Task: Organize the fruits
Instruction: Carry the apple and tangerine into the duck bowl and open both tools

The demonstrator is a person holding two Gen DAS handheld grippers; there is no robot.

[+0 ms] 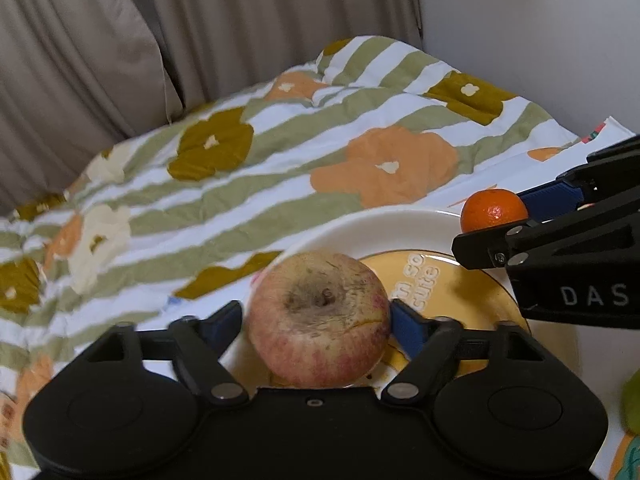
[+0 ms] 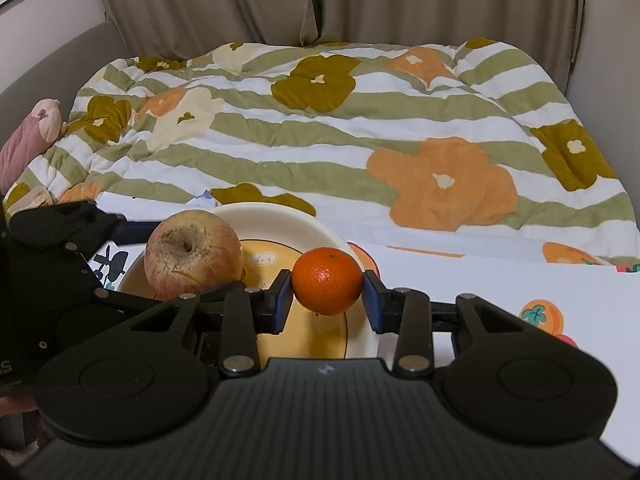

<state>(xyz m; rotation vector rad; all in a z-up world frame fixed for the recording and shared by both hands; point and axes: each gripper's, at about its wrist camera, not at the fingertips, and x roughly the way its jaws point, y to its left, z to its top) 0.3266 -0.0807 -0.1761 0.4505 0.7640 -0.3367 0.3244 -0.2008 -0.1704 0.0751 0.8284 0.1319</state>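
Crowding 1 plate (image 2: 280,216), with bare white tabletop (image 2: 520,288) lying open to the right. Standing wide as left gripper (image 1: 316,320), pads just off 1 apple (image 1: 320,344) resting on the plate. Clamping 1 tangerine (image 2: 327,286) as right gripper (image 2: 326,300), above the plate. Backing onto floral quilt (image 2: 320,140) and curtains (image 2: 400,0).

Apple (image 1: 318,320) and mandarin (image 2: 327,281) over plate (image 2: 276,216)

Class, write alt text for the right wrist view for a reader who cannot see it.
The right gripper holds a small orange over a white plate with a yellow centre. Left of it an apple sits in the plate beside the left gripper; a floral quilt lies behind.
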